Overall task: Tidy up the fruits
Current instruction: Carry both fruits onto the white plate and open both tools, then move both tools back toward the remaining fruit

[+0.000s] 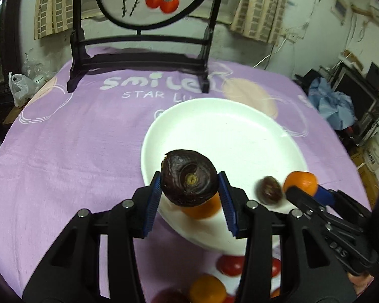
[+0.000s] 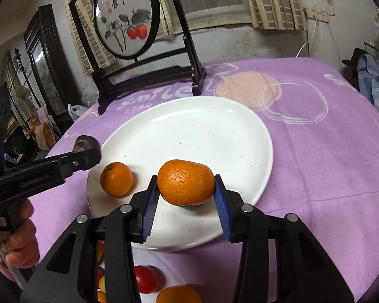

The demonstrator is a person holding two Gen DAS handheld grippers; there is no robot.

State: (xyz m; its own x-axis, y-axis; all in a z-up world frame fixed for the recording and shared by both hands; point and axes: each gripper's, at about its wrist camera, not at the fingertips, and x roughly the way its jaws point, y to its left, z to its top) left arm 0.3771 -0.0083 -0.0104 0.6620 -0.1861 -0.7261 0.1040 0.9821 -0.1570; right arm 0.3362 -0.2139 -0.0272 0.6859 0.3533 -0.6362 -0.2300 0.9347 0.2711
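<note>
Tongs: your left gripper (image 1: pixel 189 189) clamps 1 dark wrinkled round fruit (image 1: pixel 189 177), your right gripper (image 2: pixel 185 192) 1 orange mandarin (image 2: pixel 186 181); both hang over the white oval plate's (image 2: pixel 214 131) near edge, bare centre lying ahead.

One white plate (image 2: pixel 202 131). Two grippers, the left gripper (image 1: pixel 189 192) and the right gripper (image 2: pixel 185 194). Three oranges (image 2: pixel 185 181) show. Two dark fruits (image 1: pixel 189 176). Some red fruits (image 2: pixel 145 279), too hidden to count.
</note>
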